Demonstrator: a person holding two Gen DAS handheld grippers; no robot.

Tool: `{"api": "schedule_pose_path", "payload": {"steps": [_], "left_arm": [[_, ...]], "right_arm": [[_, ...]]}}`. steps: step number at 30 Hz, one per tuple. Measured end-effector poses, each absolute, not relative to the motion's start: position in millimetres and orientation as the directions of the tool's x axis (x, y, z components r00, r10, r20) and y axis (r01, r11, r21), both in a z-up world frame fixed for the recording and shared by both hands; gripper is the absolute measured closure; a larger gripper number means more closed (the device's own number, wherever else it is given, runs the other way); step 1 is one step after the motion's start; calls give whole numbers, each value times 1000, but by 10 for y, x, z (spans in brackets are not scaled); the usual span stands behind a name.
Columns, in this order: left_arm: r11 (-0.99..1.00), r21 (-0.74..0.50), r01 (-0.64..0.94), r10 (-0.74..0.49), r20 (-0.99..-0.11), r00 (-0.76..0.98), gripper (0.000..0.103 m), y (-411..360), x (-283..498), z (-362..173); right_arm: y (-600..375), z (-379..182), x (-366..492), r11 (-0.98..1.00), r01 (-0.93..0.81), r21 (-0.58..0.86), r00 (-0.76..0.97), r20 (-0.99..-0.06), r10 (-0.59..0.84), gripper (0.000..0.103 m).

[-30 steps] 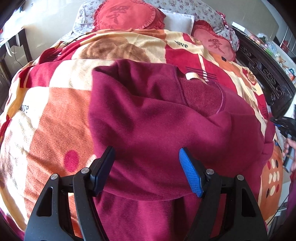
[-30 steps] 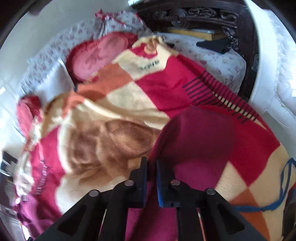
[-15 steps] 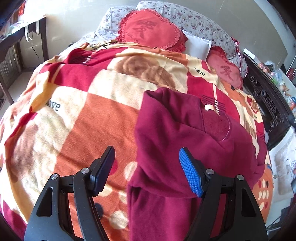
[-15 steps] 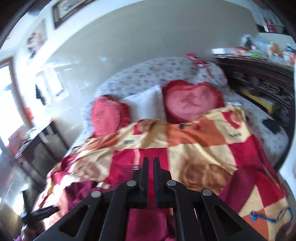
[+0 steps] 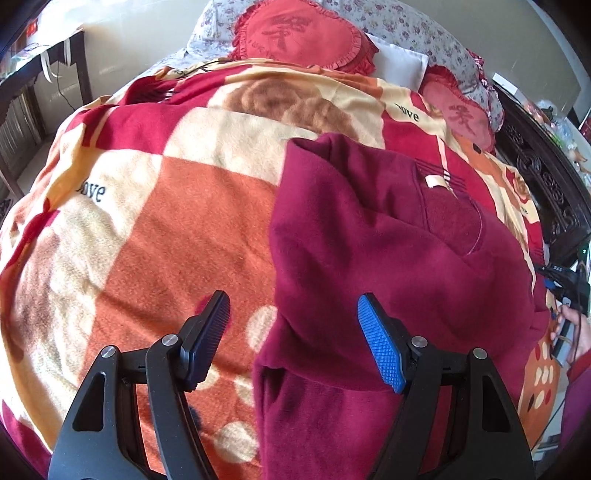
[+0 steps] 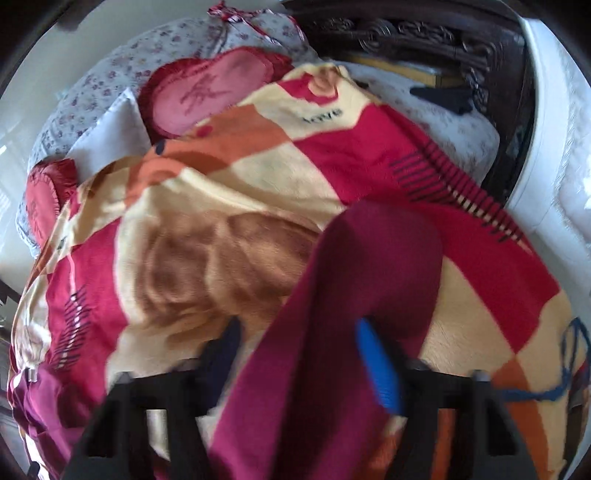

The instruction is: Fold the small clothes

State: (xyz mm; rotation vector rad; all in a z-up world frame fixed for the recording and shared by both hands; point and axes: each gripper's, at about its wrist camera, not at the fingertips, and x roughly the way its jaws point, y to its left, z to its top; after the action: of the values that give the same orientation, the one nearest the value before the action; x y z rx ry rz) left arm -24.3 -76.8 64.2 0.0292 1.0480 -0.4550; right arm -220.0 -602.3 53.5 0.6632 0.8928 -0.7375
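Note:
A dark red fleece sweatshirt point(image 5: 369, 236) lies partly folded on a red, orange and cream blanket point(image 5: 166, 221), collar label facing up. My left gripper point(image 5: 295, 332) is open above the garment's near left edge, holding nothing. In the right wrist view a strip of the sweatshirt point(image 6: 351, 314) runs up between the fingers of my right gripper point(image 6: 299, 354), which is open; the view is motion-blurred. The right gripper also shows at the far right of the left wrist view point(image 5: 569, 284).
Heart-shaped red cushions point(image 5: 299, 33) and floral pillows point(image 5: 424, 26) lie at the head of the bed. A dark carved wooden bed frame point(image 5: 546, 184) runs along the right side. A dark desk point(image 5: 40, 70) stands at the left. A blue cord point(image 6: 561, 369) lies on the blanket.
My right gripper has opened from shut and swung back down over the sleeve. My left gripper stays open and has moved closer to the garment's left edge.

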Motion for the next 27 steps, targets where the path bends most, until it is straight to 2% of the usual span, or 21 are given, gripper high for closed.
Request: {"api": "schedule_pose_path", "payload": {"steps": [2, 5, 9, 12, 15, 17, 19, 22, 26, 27], "left_arm": [[903, -190, 384, -353, -838, 415, 30, -787, -251, 649], [903, -189, 386, -356, -832, 425, 30, -755, -246, 675], [909, -209, 360, -365, -818, 445, 30, -626, -182, 751], [913, -232, 336, -375, -800, 467, 30, -513, -151, 838], [913, -261, 313, -390, -783, 485, 30, -385, -146, 926], [912, -271, 306, -396, -775, 493, 30, -318, -150, 964], [911, -283, 300, -403, -768, 498, 30, -264, -153, 986], [906, -308, 291, -418, -767, 488, 30, -214, -138, 978], [893, -331, 307, -444, -763, 469, 30, -217, -136, 968], [891, -326, 316, -446, -760, 472, 30, -227, -144, 973]], "right_arm": [[-6041, 500, -2207, 590, 787, 180, 421, -856, -300, 91], [-6007, 677, -2307, 589, 761, 272, 500, -825, -264, 94], [-5648, 1293, -2318, 677, 620, 396, 674, -710, -203, 95], [-5087, 1887, -2204, 792, 426, 438, 793, -602, -94, 97], [-4477, 2222, -2006, 875, 254, 413, 832, -554, 20, 97], [-4025, 2295, -1826, 892, 116, 436, 835, -529, 150, 97], [-3565, 2238, -1631, 908, 2, 420, 799, -546, 251, 97], [-3008, 1917, -1379, 927, -87, 364, 726, -614, 309, 97], [-2591, 1138, -1129, 936, -88, 342, 512, -790, 337, 96], [-2574, 1036, -1159, 937, -82, 339, 488, -806, 334, 96]]}}
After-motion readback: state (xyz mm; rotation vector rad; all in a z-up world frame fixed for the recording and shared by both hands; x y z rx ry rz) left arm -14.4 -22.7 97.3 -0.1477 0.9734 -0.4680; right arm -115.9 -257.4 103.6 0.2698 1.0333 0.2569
